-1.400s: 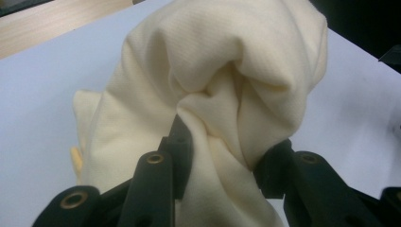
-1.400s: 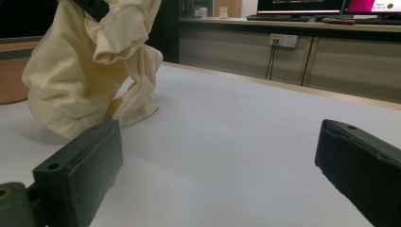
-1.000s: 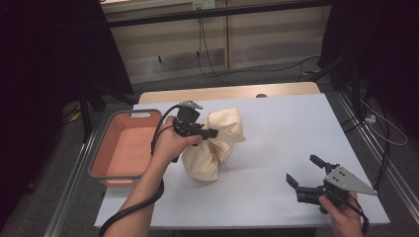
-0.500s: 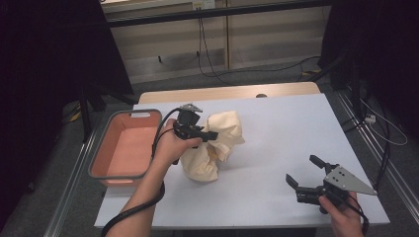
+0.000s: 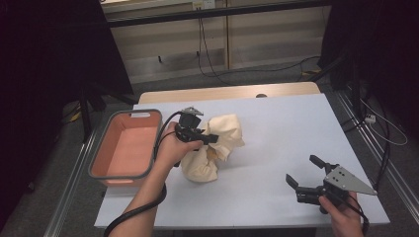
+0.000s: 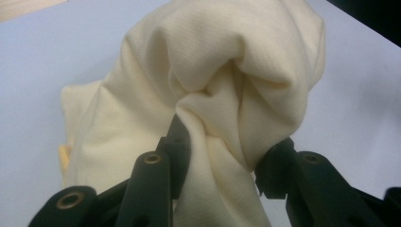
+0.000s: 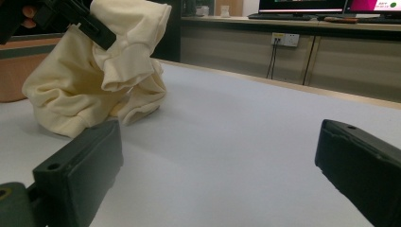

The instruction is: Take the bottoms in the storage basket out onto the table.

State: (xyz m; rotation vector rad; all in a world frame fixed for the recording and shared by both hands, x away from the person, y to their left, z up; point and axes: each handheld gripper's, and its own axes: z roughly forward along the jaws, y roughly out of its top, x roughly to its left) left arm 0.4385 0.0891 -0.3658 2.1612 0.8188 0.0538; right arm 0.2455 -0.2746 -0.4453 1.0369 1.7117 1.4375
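Basket: salmon-coloured, grey-rimmed, at the left edge of the desk. Nothing lies in the part of its floor that shows. Unchanged against the earlier high views.

Left gripper: closed on a bunched fold of the cream garment. Over the last second the hand has crept slightly toward the near edge and the grip has kept its hold; the cloth hangs from the jaws much as it did, its lower bulk resting on the desk left of centre, just beside the basket's right wall. Judgement: the pinch is secure and the garment is gathered for a lift, probably into the basket; the carry itself has not begun.

Cream garment, view differences: the left gripper view shows the garment with a twisted ridge of knit fabric squeezed between the two black jaws, a detail too small to read from above. The right gripper view shows the garment side on, its ribbed cuff and hem draped low and touching the desk, so part of its weight is not yet carried.

Right gripper: jaws spread wide, holding nothing, near the desk's near right corner and well apart from the garment; no change from the earlier frames. Its own view confirms bare desk between the jaws.
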